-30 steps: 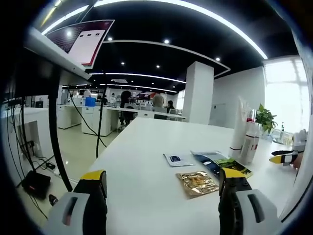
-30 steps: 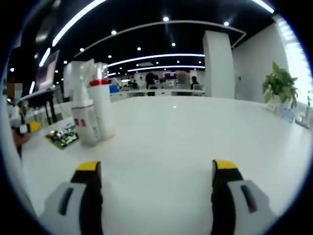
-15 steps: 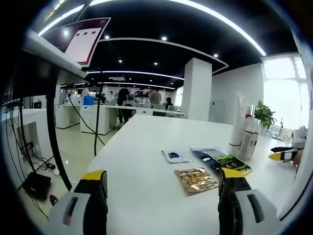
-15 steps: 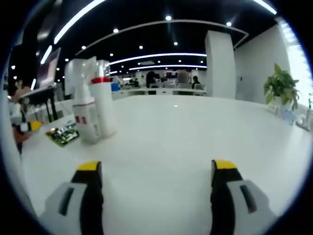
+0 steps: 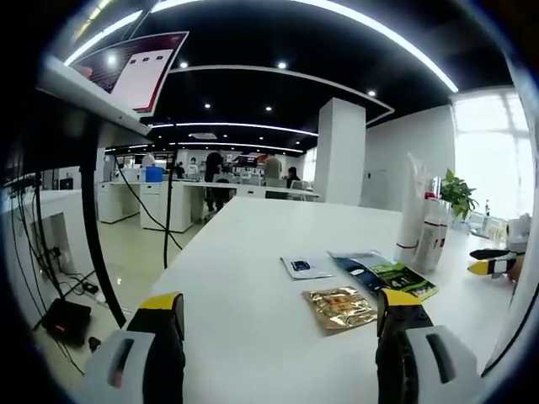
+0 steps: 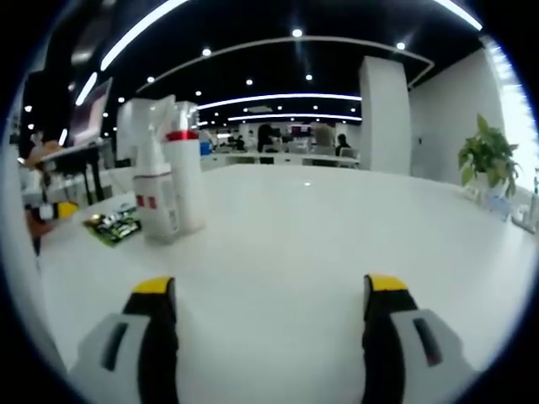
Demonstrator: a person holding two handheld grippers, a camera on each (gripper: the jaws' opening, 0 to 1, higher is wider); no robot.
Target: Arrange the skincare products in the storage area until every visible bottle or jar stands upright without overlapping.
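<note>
Two bottles (image 6: 168,181) upright (touching) on white table (image 6: 337,244).

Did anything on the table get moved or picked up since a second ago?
No. Nothing was taken hold of or let go; only the cameras drifted a little. The left gripper and right gripper are open and empty as before. The white bottles stand upright in the same spot, and the gold sachet, green packet and small blue-and-white sachet lie flat on the white table as they did.
</note>
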